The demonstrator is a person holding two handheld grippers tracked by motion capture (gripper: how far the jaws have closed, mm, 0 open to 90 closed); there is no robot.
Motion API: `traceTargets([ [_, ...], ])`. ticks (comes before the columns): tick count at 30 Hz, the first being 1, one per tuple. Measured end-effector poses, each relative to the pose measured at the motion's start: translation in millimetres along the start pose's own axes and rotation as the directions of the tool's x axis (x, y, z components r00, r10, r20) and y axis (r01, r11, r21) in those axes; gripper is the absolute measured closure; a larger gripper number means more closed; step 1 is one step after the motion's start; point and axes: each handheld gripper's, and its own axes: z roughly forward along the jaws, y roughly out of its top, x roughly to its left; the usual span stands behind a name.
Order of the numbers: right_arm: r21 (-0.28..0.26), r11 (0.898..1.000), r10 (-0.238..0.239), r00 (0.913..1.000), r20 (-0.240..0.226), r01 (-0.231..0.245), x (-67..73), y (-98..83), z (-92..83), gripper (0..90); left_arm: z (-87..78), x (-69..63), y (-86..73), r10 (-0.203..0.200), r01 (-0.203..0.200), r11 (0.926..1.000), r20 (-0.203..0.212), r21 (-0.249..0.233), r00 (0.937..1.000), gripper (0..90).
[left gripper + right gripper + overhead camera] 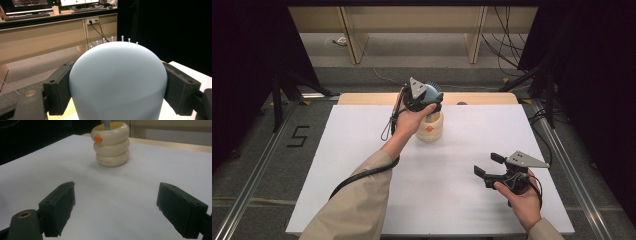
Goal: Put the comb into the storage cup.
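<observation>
My left gripper (428, 102) is shut on the rounded head of a pale blue brush (432, 91) at the far middle of the table. In the left gripper view both pads press the sides of the brush head (117, 75), and white-tipped bristles stick up behind it. Under it stands a cream ringed holder (430, 128) with an orange duck mark. In the right gripper view the blue handle (107, 123) reaches down into the holder (112, 143). My right gripper (486, 166) stands open low over the near right of the table, jaws empty (120, 205) and facing the holder.
A white sheet (362, 150) covers the table, with a strip of bare wood along its far edge (377, 98). Wooden desk legs (354, 40) and cables (507, 45) lie beyond. Black stands flank both sides, and a "5" (298, 136) marks the floor at left.
</observation>
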Motion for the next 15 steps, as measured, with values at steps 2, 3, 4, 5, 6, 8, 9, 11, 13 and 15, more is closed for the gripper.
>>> traceTargets([
  [2, 0.000, 1.000, 0.001, 1.0000, 0.000, -0.001, -0.1, 0.0, 0.1, 16.1, 0.3, 0.0, -0.6, -0.002, 0.002, 1.0000, 0.000, -0.001, 1.0000, 19.3],
  [3, 0.000, 1.000, 0.001, 1.0000, 0.000, -0.001, -0.1, 0.0, 0.0, 16.1, 0.3, 0.1, -0.6, -0.001, 0.001, 1.0000, 0.000, -0.001, 1.0000, 19.3],
  [4, 0.000, 1.000, 0.000, 1.0000, 0.000, 0.000, 0.0, 0.0, 0.1, 16.1, 0.3, 0.0, -0.6, -0.002, 0.002, 1.0000, 0.000, -0.001, 1.0000, 19.3],
  [5, 0.000, 1.000, 0.000, 1.0000, 0.000, 0.000, 0.0, 0.0, 0.1, 16.2, 0.3, 0.1, -0.6, -0.001, 0.001, 1.0000, 0.001, -0.001, 1.0000, 19.3],
  [6, 0.001, 1.000, 0.000, 1.0000, 0.000, 0.000, 0.0, -0.1, 0.2, 16.1, 0.2, 0.1, -0.7, -0.001, 0.001, 1.0000, 0.001, -0.001, 1.0000, 19.3],
  [8, 0.000, 1.000, 0.001, 1.0000, -0.001, -0.001, 0.1, -0.1, 0.3, 16.1, 0.1, 0.2, -0.7, -0.001, 0.001, 1.0000, 0.002, -0.001, 1.0000, 19.3],
  [9, 0.001, 1.000, 0.001, 1.0000, -0.002, -0.001, 0.2, -0.1, 0.2, 16.1, 0.0, 0.3, -0.8, -0.001, 0.001, 1.0000, 0.002, -0.001, 1.0000, 19.3],
  [11, 0.002, 1.000, 0.002, 1.0000, -0.001, -0.002, 0.2, -0.1, 0.3, 16.1, -0.5, 0.4, -1.0, 0.000, 0.000, 1.0000, 0.002, -0.001, 1.0000, 19.3],
  [13, 0.000, 1.000, 0.000, 1.0000, -0.001, 0.000, 0.1, 0.0, 0.2, 16.1, -1.3, 0.8, -1.4, -0.001, 0.001, 1.0000, 0.004, -0.002, 1.0000, 19.3],
  [15, 0.001, 1.000, 0.001, 1.0000, -0.001, -0.001, 0.2, -0.1, 0.2, 16.1, -2.7, 1.3, -1.8, -0.007, 0.007, 1.0000, 0.001, -0.003, 1.0000, 19.2],
])
